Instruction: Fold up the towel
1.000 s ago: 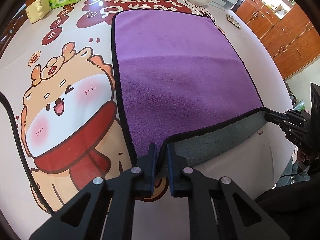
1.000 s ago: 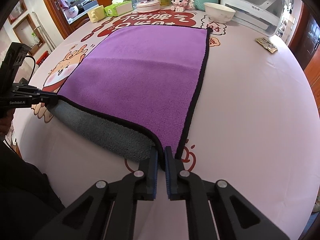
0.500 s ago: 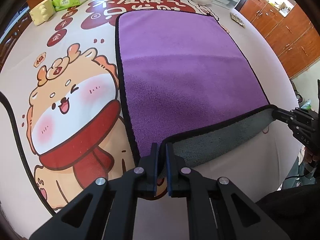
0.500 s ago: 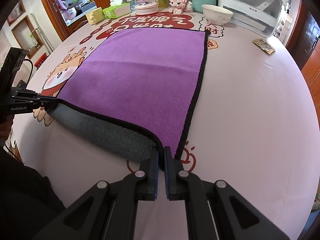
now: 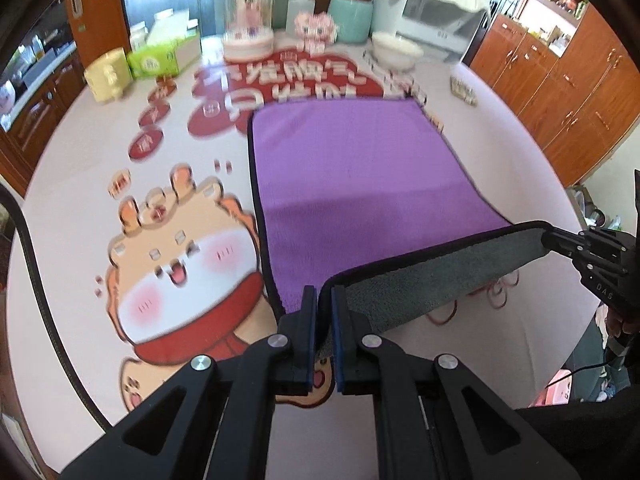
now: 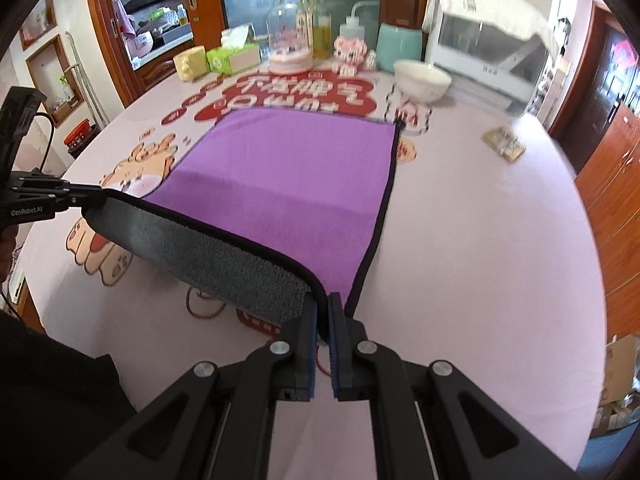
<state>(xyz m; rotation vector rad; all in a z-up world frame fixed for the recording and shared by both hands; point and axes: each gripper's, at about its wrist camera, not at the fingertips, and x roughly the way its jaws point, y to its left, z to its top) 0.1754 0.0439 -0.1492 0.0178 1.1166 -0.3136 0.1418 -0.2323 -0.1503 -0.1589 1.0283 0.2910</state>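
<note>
A purple towel (image 5: 352, 168) with black edging and a grey underside lies on the table; it also shows in the right wrist view (image 6: 288, 184). Its near edge is lifted off the table, grey side (image 5: 432, 280) facing me. My left gripper (image 5: 324, 300) is shut on the near left corner. My right gripper (image 6: 323, 308) is shut on the near right corner. Each gripper shows in the other's view, the right one (image 5: 560, 242) and the left one (image 6: 86, 198), holding the raised edge taut between them.
The table wears a pink cartoon tablecloth (image 5: 172, 248). At the far end stand a white bowl (image 6: 422, 80), a tissue box (image 6: 232, 58), a yellow container (image 6: 188, 64), a glass dome (image 6: 290, 40), a pink toy (image 6: 352, 54), a teal canister (image 6: 400, 48) and a white appliance (image 6: 488, 48). A small packet (image 6: 504, 144) lies right.
Both grippers have risen and moved forward with the towel's near corners. The near edge now hangs higher above the table and more of the far room is in view.
</note>
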